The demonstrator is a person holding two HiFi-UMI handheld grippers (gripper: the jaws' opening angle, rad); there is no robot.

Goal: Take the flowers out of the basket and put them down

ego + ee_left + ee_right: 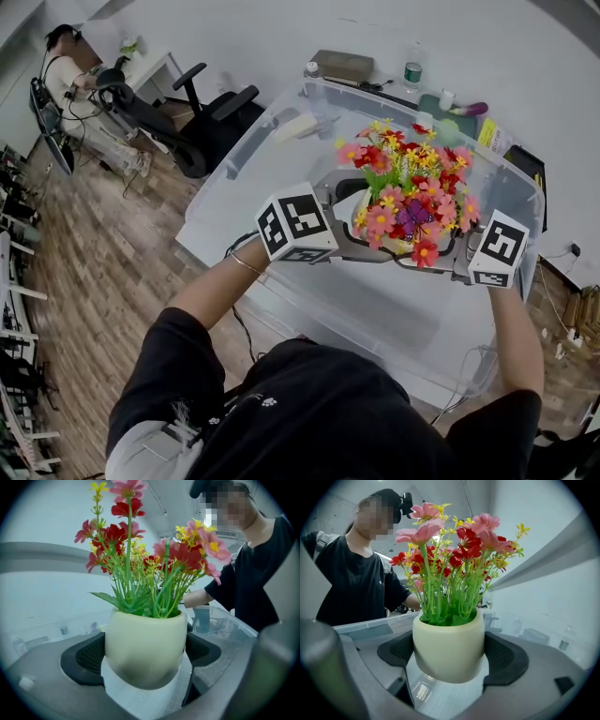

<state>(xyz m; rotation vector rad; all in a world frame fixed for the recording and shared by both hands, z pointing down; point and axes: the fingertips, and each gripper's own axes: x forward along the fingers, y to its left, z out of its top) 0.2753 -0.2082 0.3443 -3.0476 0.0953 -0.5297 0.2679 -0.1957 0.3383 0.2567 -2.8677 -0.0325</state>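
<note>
A cream pot of red, pink and yellow flowers hangs upright between my two grippers, over the inside of the clear plastic bin. My left gripper is shut on the pot from one side, its black pads pressing the pot's wall. Opposite it, my right gripper is shut on the same pot, pads against it. The head view shows the left gripper and right gripper meeting under the bouquet. The pot's base is off the bin's pale floor.
The bin's walls surround the pot on all sides. Behind it are a bottle, a brown box and small items on a white surface. A black office chair stands on the wooden floor at left; a person sits at a far desk.
</note>
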